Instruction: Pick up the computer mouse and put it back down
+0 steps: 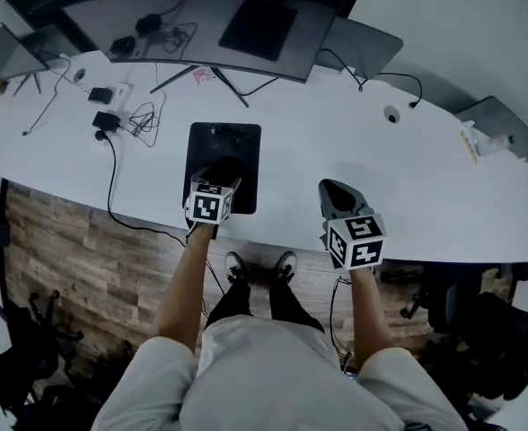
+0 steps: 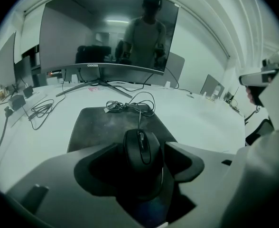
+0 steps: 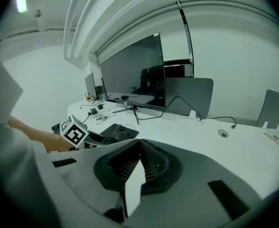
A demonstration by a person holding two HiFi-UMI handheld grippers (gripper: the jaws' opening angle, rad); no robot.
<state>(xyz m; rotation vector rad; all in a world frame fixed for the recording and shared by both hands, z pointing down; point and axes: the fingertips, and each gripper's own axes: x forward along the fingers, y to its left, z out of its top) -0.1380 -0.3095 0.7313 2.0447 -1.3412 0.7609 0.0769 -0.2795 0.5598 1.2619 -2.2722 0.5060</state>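
A black wired computer mouse point(image 2: 143, 158) lies on the black mouse pad point(image 2: 94, 122) on the white desk point(image 1: 336, 142). My left gripper point(image 2: 142, 144) is down over it with a jaw on either side. A thin gap shows at the right jaw, so the jaws stand open around the mouse without pressing on it. In the head view the left gripper point(image 1: 221, 176) covers the mouse on the pad point(image 1: 224, 137). My right gripper point(image 1: 338, 194) hovers over the desk's near edge to the right, shut with nothing in it; its jaw tips point(image 3: 140, 140) meet.
A wide curved monitor point(image 1: 201, 21) stands at the back of the desk. The mouse's coiled cable point(image 2: 130, 106) lies at the pad's far end. Chargers and loose cables point(image 1: 129, 115) lie at the left. A cable hole point(image 1: 391, 113) is at the right.
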